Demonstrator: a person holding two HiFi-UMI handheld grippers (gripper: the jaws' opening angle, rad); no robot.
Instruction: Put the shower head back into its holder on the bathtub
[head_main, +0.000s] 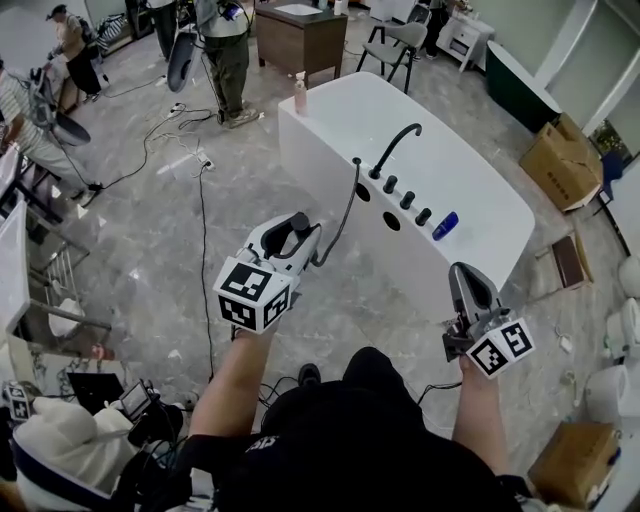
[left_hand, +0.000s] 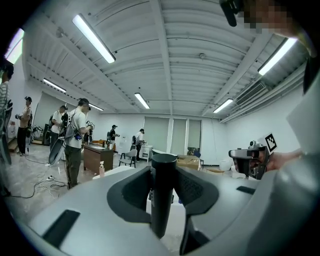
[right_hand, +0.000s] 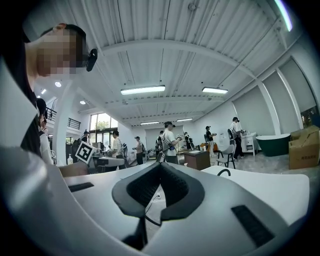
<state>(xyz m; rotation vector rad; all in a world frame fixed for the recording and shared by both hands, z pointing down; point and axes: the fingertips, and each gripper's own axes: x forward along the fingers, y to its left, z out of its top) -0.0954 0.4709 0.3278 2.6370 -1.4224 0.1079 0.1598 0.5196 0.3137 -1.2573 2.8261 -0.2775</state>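
The left gripper (head_main: 291, 236) is clamped round the shower head (left_hand: 163, 192) (its hose (head_main: 345, 205) trails to the tub (head_main: 470, 200)), near the tub but apart from it. I judge this the carrying step. Next it must be seated in the holder, probably a dark hole (head_main: 362, 192) in the rim. The right gripper (head_main: 467, 273) is closed and empty.

There was one white oval bathtub (head_main: 480, 200), with one black curved spout (head_main: 398, 143), three black round knobs (head_main: 407, 200), two dark round holes (head_main: 391, 221), one blue bottle (head_main: 445, 225) and one pale pump bottle (head_main: 300, 93). There was one black hose (head_main: 347, 205) and one black shower head handle (left_hand: 162, 190). Tongs numbered two: the left tongs (head_main: 300, 228) and the right tongs (head_main: 466, 275). Two brown cardboard boxes (head_main: 562, 160) lay right, and one dark green bathtub (head_main: 515, 90) far right.
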